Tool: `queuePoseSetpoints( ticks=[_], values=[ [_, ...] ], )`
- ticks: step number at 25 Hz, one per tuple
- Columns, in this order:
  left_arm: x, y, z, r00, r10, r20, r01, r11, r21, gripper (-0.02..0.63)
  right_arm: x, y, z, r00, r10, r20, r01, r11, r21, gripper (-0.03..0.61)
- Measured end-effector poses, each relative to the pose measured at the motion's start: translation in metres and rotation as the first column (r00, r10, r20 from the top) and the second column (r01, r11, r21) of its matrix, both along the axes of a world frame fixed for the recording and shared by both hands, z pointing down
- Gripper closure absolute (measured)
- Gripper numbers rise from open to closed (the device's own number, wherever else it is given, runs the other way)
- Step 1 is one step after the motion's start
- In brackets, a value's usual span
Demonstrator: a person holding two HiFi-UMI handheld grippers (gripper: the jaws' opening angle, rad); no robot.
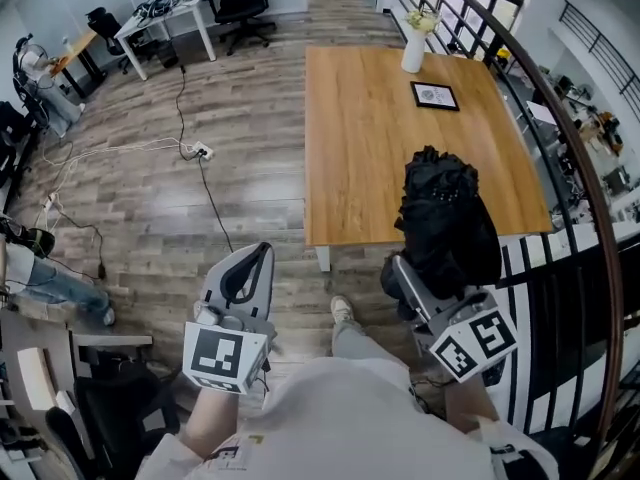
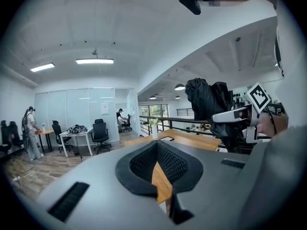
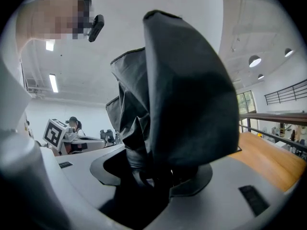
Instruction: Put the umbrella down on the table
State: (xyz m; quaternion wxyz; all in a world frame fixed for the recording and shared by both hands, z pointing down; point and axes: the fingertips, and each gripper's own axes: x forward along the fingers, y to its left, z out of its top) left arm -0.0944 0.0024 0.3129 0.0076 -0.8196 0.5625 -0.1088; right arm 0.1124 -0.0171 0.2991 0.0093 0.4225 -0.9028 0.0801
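Note:
A folded black umbrella [image 1: 445, 218] stands upright in my right gripper [image 1: 415, 278], whose jaws are shut on its lower part, just short of the near edge of the wooden table [image 1: 370, 148]. In the right gripper view the umbrella [image 3: 182, 95] fills the middle and hides the jaw tips of the right gripper [image 3: 153, 176]. My left gripper [image 1: 262, 253] hovers over the floor left of the table, jaws together and empty. The left gripper view shows its own jaws [image 2: 160, 176] closed, with the umbrella [image 2: 208, 99] to the right.
A white vase [image 1: 414, 48] and a framed picture [image 1: 434, 95] sit at the table's far end. A dark railing [image 1: 570, 138] curves along the right. Cables [image 1: 195, 153] trail over the wood floor. A white desk [image 1: 165, 18] and office chair [image 1: 240, 3] stand far left.

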Motion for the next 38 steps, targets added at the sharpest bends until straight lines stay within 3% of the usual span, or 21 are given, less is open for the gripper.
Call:
queuePoseSetpoints(
  ticks=[7,10,17,25,33,38],
  values=[
    [0.004,-0.133,0.019,1.000,0.006,0.005,-0.006,0.999,-0.042,0.597,-0.015,-0.137,0.037,0.998,-0.056,0.023,0.058,0.994,-0.093,0.311],
    [0.008,-0.185,0.029,1.000,-0.012,-0.025,0.010,0.997,-0.072,0.597,-0.015,-0.191,0.048,0.997,-0.071,0.041,0.076,0.988,-0.131,0.311],
    [0.015,-0.260,0.048,0.997,-0.030,-0.065,0.022,0.991,-0.132,0.597,-0.013,-0.280,0.075,0.996,-0.081,0.046,0.089,0.972,-0.217,0.310],
    [0.028,-0.301,0.061,0.994,-0.033,-0.107,0.010,0.977,-0.213,0.597,-0.015,-0.325,0.078,0.990,-0.108,0.091,0.129,0.952,-0.277,0.310],
    [0.031,-0.315,0.054,0.995,-0.013,-0.101,-0.007,0.981,-0.195,0.597,-0.014,-0.335,0.094,0.991,-0.092,0.096,0.119,0.932,-0.342,0.310],
    [0.010,-0.325,0.051,0.994,-0.013,-0.107,-0.008,0.982,-0.189,0.597,-0.036,-0.346,0.099,0.992,-0.078,0.101,0.110,0.919,-0.380,0.310]
  ],
)
